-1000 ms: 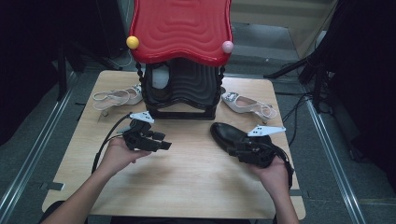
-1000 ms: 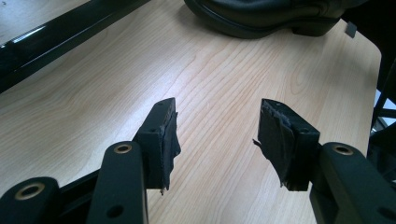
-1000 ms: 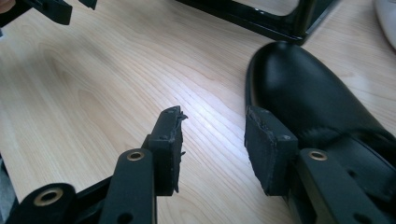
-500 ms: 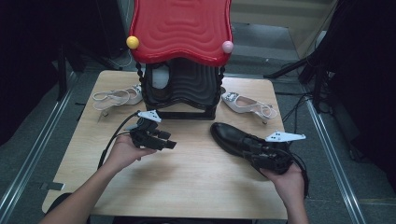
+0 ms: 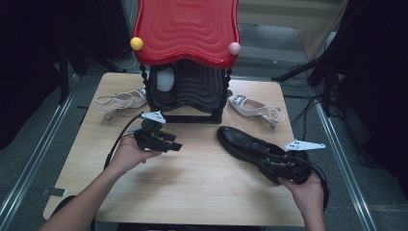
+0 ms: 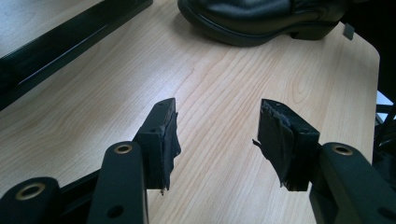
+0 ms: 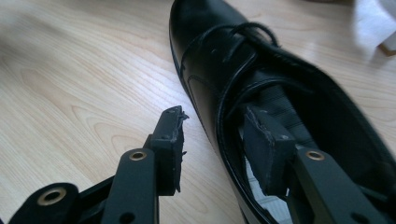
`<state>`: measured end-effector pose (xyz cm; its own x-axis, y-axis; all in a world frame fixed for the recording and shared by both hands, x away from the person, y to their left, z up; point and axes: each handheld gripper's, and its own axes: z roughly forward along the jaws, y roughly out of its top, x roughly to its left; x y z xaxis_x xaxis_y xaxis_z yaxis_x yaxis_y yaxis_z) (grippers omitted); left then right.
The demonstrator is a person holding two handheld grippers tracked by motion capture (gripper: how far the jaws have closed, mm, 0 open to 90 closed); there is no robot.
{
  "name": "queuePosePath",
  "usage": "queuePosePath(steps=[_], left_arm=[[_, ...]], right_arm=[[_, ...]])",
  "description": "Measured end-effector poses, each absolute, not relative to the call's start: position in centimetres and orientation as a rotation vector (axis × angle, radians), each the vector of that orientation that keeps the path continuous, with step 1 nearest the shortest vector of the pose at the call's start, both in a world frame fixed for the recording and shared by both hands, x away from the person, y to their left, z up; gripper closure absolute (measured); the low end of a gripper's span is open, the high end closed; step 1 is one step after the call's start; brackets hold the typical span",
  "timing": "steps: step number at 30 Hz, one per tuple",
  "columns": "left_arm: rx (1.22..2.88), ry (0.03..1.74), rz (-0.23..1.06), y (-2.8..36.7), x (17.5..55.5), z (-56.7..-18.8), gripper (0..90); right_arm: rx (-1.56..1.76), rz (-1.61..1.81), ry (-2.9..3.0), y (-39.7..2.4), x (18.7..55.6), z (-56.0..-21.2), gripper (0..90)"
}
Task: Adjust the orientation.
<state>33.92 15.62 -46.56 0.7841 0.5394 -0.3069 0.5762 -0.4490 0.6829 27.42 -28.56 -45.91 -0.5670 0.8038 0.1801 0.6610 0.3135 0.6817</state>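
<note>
A black lace-up leather shoe (image 5: 243, 143) lies on the wooden table (image 5: 192, 183), toe toward the rack. My right gripper (image 5: 273, 161) is at its heel end, open. In the right gripper view the shoe (image 7: 219, 51) has its side wall between the jaws: one finger (image 7: 264, 140) is inside the opening, the other (image 7: 169, 135) outside over the wood. My left gripper (image 5: 174, 144) hovers left of centre, open and holding nothing. From the left gripper (image 6: 217, 126) the shoe (image 6: 252, 21) lies farther off across bare tabletop.
A red-topped black rack (image 5: 187, 91) stands at the table's back centre, with a yellow ball (image 5: 136, 44) and a pink ball (image 5: 234, 48) on it. One white sandal (image 5: 118, 101) lies left of it, another (image 5: 255, 108) on its right. Cables trail from both grippers.
My right hand has slid back along the shoe toward its heel, to the right and nearer the front edge. The shoe's toe stayed put. The left gripper shifted slightly right.
</note>
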Motion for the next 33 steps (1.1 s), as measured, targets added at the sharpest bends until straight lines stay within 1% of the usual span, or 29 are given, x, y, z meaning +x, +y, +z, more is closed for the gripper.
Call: queuePosePath(steps=[14,18,22,28,33], left_arm=[[2.138,0.853,-0.047,16.5,33.2,-46.6,48.1],[2.136,0.859,-0.048,16.7,32.9,-46.8,48.1],[2.138,0.864,-0.045,16.9,32.8,-47.0,48.2],[2.127,0.871,-0.036,17.3,32.6,-47.0,48.5],[2.115,0.872,-0.035,17.6,32.5,-46.9,49.5]], right_arm=[[1.386,1.058,2.444,-27.0,29.8,-47.1,62.4],[1.398,1.047,2.451,-26.8,30.4,-47.2,67.1],[1.409,1.075,2.483,-26.6,31.0,-47.6,69.7],[1.426,1.113,2.516,-26.5,31.7,-47.6,80.2],[1.443,1.109,2.526,-26.3,31.7,-47.3,81.7]])
